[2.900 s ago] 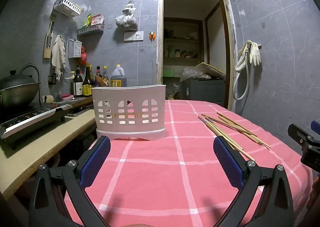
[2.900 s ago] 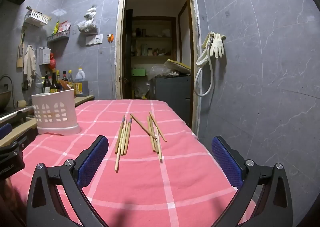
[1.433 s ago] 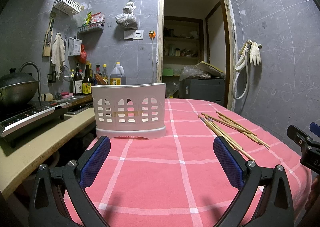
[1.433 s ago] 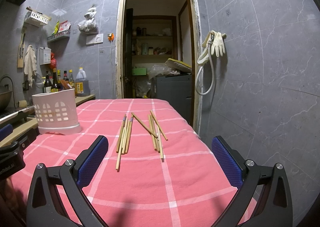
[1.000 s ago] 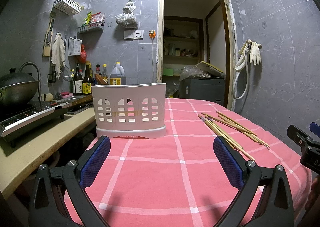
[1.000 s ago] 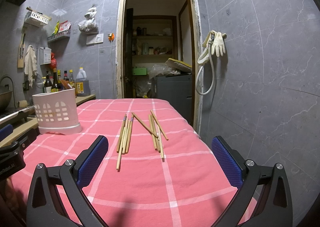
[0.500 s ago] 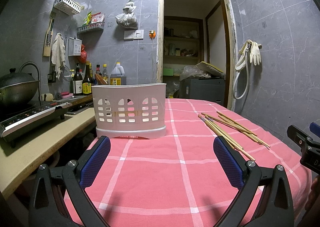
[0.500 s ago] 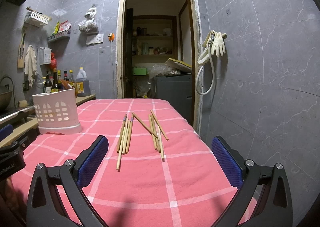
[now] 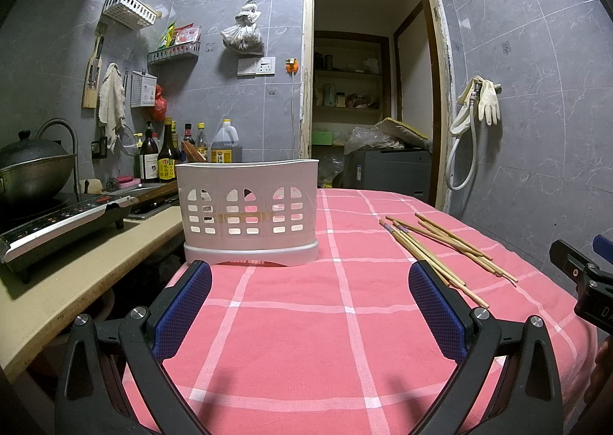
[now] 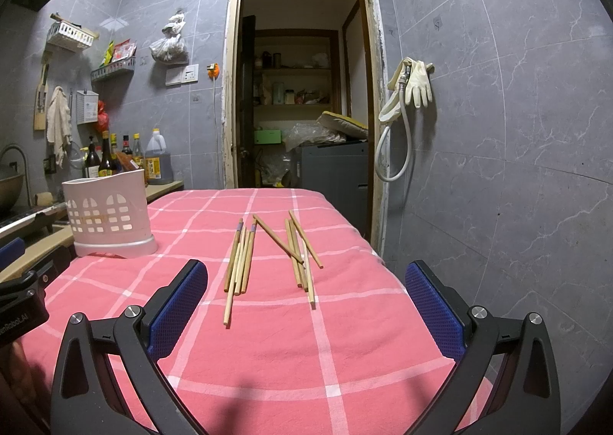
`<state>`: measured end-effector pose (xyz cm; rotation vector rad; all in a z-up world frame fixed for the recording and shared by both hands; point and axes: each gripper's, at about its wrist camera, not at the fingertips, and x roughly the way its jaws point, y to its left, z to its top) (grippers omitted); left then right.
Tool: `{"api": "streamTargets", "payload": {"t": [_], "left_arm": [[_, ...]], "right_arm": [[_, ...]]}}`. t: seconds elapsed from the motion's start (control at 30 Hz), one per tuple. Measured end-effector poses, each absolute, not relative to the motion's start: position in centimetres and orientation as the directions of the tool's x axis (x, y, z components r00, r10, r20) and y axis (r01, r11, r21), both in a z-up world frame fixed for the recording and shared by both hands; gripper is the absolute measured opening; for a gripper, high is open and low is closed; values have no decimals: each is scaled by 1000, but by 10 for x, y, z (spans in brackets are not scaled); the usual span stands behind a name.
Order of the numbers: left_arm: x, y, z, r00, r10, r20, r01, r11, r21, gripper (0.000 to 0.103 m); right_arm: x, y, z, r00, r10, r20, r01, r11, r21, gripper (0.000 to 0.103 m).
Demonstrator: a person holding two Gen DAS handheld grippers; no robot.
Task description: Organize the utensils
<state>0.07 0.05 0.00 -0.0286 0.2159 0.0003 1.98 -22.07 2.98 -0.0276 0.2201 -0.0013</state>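
Both tools are seen poised above the pink checked tablecloth (image 10: 268, 358), and nothing is held yet. The right gripper (image 10: 306, 304) is spread wide, its blue pads (image 10: 178, 304) well apart, and it is pointed straight at the chopsticks (image 10: 268, 255), which are scattered in two loose clusters on the cloth ahead of it. The left gripper (image 9: 310, 304) is likewise held wide open and empty, and it is faced toward the white perforated holder (image 9: 249, 211), which is stood upright near the table's left edge, beside the counter (image 9: 76, 270).

Not one chopstick is seen in the holder through its cut-outs (the inside is only partly shown, so that is a judgement). The sorting is judged to be at its very start.

As for handling: the sticks are judged to be light, stiff and thin, probably wood or bamboo, and smooth enough to roll or slip. They are laid flat on soft cloth, so little room is left beneath them for a finger. One stick is crossed over the right cluster, and the others may be disturbed if it is lifted carelessly. A hold near the middle of a stick's length is advised, so that it is kept level; a grip near one end is likely to let it pivot and droop.
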Motion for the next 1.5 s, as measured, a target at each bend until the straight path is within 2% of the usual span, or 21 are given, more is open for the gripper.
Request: {"api": "streamTargets", "payload": {"t": [0.4,0.73,1.0,1.23,1.5], "left_arm": [[2,0,2,978,-4,-208,-2,1000,-29,101],[28,-3,28,987,15,-161,-19,1000,-24,101],[63,-15,53,980,3,-201,-7,1000,-19,101],[114,-31,64,958,-70,-278,64,997,-32,101],[168,-44,54,899,-178,-399,164,984,-68,101]], "right_arm": [[23,-220,31,977,-2,-214,-6,999,-33,103],[36,-224,58,994,17,-111,-24,998,-58,103],[70,-230,89,995,64,-79,-72,991,-116,103],[119,-249,103,986,92,-137,-106,990,-96,103],[182,-264,94,946,149,-287,-170,984,-49,103]]}}
